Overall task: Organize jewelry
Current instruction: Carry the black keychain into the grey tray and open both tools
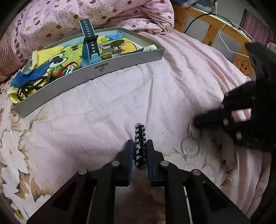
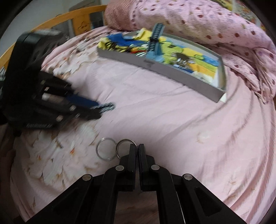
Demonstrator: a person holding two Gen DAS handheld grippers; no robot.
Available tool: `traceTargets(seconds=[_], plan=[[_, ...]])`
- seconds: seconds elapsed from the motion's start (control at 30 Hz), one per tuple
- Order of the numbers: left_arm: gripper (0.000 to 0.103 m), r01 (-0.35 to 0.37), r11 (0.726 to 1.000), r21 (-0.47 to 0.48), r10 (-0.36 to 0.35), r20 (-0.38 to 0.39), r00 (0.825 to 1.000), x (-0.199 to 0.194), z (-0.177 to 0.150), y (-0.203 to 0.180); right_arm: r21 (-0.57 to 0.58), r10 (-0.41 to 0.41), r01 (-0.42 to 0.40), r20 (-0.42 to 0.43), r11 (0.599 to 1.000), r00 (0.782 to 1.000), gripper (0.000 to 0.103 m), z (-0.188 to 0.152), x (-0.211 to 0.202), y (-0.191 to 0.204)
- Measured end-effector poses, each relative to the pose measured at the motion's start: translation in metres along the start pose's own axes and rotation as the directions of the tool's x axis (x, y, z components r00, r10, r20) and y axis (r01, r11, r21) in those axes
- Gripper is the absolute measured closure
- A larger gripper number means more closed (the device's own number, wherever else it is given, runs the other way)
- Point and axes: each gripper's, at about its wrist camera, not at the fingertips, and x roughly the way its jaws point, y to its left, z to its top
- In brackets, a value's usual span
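My left gripper (image 1: 139, 146) is shut on a black-and-white striped bracelet (image 1: 140, 136), held just above the pink bedspread; it also shows in the right wrist view (image 2: 107, 106). My right gripper (image 2: 137, 149) is shut on the edge of a metal ring (image 2: 124, 148). A second clear ring (image 2: 105, 149) lies on the bed just left of it, also in the left wrist view (image 1: 190, 148). A grey tray (image 1: 120, 65) at the back holds a blue watch (image 1: 89, 46), dark beads (image 1: 29, 87), a red cord and metal pieces.
The tray (image 2: 172, 70) lies against a rumpled pink dotted quilt (image 1: 103, 15). A wooden bed rail (image 1: 212, 25) with a cable and a white hanger runs along the far right. The floral bedspread (image 1: 103, 112) spreads between tray and grippers.
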Motion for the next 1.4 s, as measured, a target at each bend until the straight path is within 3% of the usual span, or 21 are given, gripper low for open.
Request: traceTargets(seconds=[0.13, 0.3, 0.6, 0.87, 1.13, 1.4], plan=[[0.092, 0.007, 0.999, -0.04, -0.007, -0.002, 1.0, -0.007, -0.005, 0.005, 0.025, -0.024, 0.023, 0.058, 0.999, 0.998, 0.1, 0.008, -0.006, -0.006], [0.092, 0.0, 0.997, -0.075, 0.004, 0.053, 0.999, -0.032, -0.003, 0.01, 0.045, -0.047, 0.041, 0.149, 0.998, 0.988, 0.1, 0.025, -0.017, -0.009], [0.092, -0.046, 0.974, -0.221, 0.092, 0.205, 0.974, -0.059, 0.053, 0.053, 0.146, -0.105, 0.062, 0.306, 0.987, 0.946, 0.1, 0.093, -0.023, -0.033], [0.092, -0.11, 0.949, -0.297, 0.18, 0.219, 0.959, -0.043, 0.089, 0.094, 0.264, -0.156, 0.086, 0.258, 0.961, 0.954, 0.1, 0.129, 0.017, -0.061], [0.092, -0.113, 0.922, -0.371, 0.186, 0.168, 0.968, -0.013, 0.095, 0.123, 0.332, -0.144, 0.076, 0.188, 0.94, 0.972, 0.099, 0.13, 0.048, -0.068], [0.09, -0.104, 0.919, -0.381, 0.172, 0.149, 0.974, -0.006, 0.092, 0.128, 0.362, -0.18, 0.103, 0.187, 0.927, 0.966, 0.098, 0.122, 0.041, -0.072]])
